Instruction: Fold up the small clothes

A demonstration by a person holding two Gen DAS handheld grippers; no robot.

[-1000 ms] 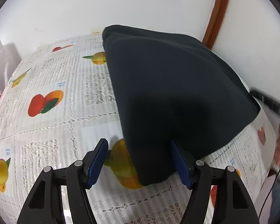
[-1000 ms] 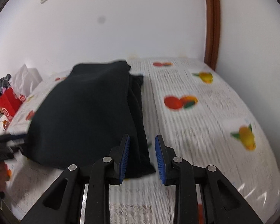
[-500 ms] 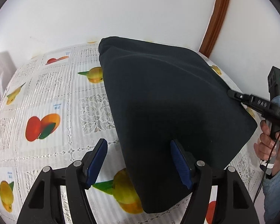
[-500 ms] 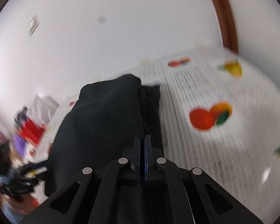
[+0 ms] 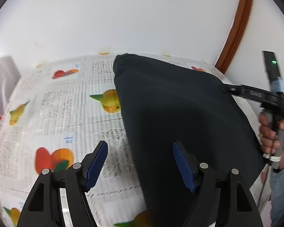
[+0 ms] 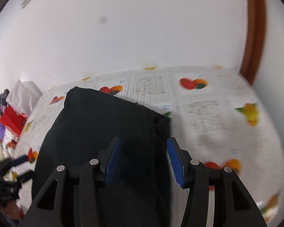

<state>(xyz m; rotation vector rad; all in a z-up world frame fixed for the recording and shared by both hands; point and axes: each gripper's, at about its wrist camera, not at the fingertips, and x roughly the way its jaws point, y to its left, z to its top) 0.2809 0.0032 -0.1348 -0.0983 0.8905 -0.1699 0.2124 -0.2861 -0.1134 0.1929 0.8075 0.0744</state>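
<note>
A fruit-printed tablecloth covers the table below a white wall; on it lies a folded dark garment, spread flat toward the table's middle; the left gripper hangs over the garment's near left edge, its blue pads wide apart and holding nothing; the right gripper sits above the garment's near right side, likewise spread and empty.

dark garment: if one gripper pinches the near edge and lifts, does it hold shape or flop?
Likely flops: the dark garment lies limp, in soft layers folded along its right side. Probably light; it drapes flat on the tablecloth with rounded edges. It may drag rather than slide, since the cloth looks textured. Both the left gripper and right gripper are open.
</note>
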